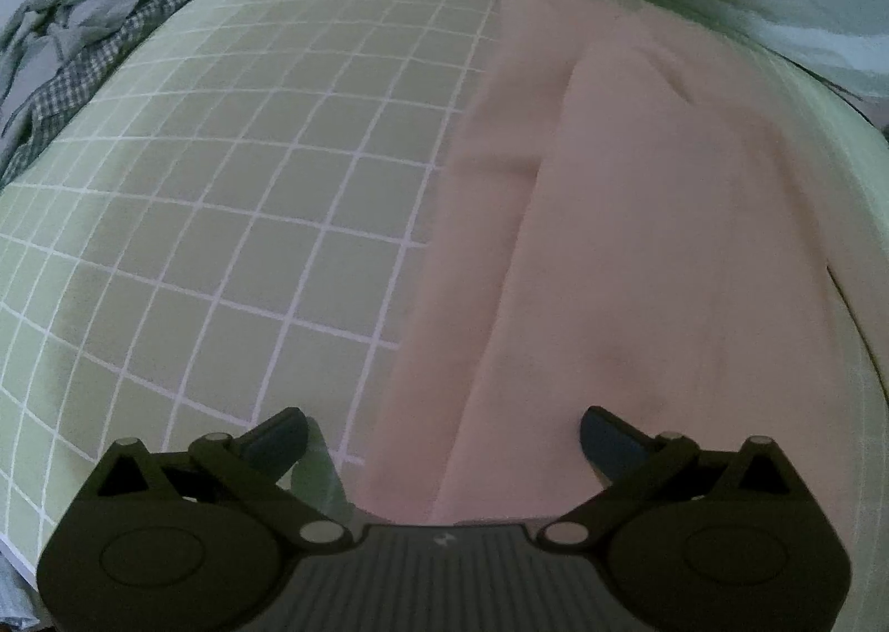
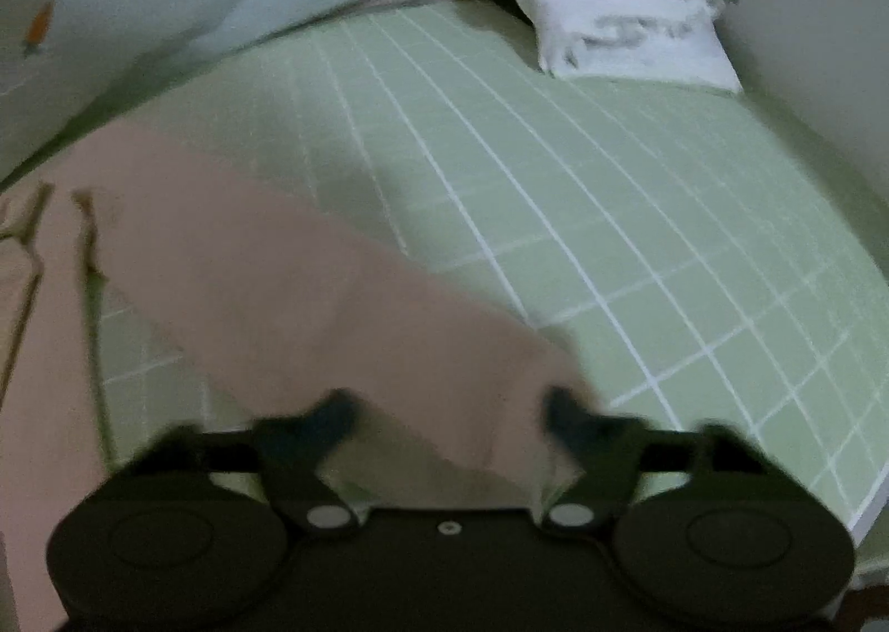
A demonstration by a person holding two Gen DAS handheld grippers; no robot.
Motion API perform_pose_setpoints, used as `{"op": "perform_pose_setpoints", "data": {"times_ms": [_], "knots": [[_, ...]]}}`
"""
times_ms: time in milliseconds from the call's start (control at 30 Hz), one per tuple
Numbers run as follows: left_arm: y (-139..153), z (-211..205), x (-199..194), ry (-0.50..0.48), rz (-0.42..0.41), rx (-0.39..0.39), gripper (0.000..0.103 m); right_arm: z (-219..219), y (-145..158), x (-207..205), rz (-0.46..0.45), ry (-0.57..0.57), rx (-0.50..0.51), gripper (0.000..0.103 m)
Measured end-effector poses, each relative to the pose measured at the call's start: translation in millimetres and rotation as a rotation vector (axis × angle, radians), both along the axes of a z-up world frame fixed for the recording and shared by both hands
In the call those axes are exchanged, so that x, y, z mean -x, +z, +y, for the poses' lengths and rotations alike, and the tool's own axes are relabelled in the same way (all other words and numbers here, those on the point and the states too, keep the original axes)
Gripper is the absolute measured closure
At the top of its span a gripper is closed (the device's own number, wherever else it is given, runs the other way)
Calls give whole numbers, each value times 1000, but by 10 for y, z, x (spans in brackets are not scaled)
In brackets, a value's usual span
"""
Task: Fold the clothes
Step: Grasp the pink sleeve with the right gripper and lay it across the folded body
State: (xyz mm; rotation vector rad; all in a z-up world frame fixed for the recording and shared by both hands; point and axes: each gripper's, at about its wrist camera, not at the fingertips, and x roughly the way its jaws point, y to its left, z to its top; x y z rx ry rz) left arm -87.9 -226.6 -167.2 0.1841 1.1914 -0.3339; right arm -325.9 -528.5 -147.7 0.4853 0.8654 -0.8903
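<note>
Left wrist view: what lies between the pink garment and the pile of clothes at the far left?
Only bare green grid mat separates the pink garment from the pile of clothes; the left wrist view shows it.

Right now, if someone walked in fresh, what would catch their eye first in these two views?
The pink garment spread across the green grid mat stands out first, lying right ahead of both open tongs. Next come the crumpled pile of clothes at the mat's far left corner and the folded stack at its far right end.
</note>
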Motion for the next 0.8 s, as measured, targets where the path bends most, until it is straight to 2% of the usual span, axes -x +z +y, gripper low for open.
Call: {"op": "perform_pose_setpoints", "data": {"times_ms": [33,67,100,200,333,433,500,667,800], "knots": [[3,4,-12,-11,6,1,0,18,18,-5,-8,16,1,68],[7,17,-28,-27,16,6,0,27,33,-16,-20,23,-8,85],[14,35,-47,-42,26,16,0,37,49,-28,-33,29,-16,93],[93,190,-135,-58,34,94,0,158,127,-89,-61,29,1,93],[258,462,-205,-58,-49,92,0,496,358,-249,-134,72,50,93],[293,687,-299,-27,-58,91,0,782,519,-466,-209,119,45,93],[288,838,-361,-5,-49,92,0,1020,619,-704,-265,184,27,93],[264,1207,-506,43,-31,77,0,1677,806,-1461,-410,403,-89,93],[257,1456,-593,75,-21,65,0,2218,1089,-2002,-602,589,-192,93]]}}
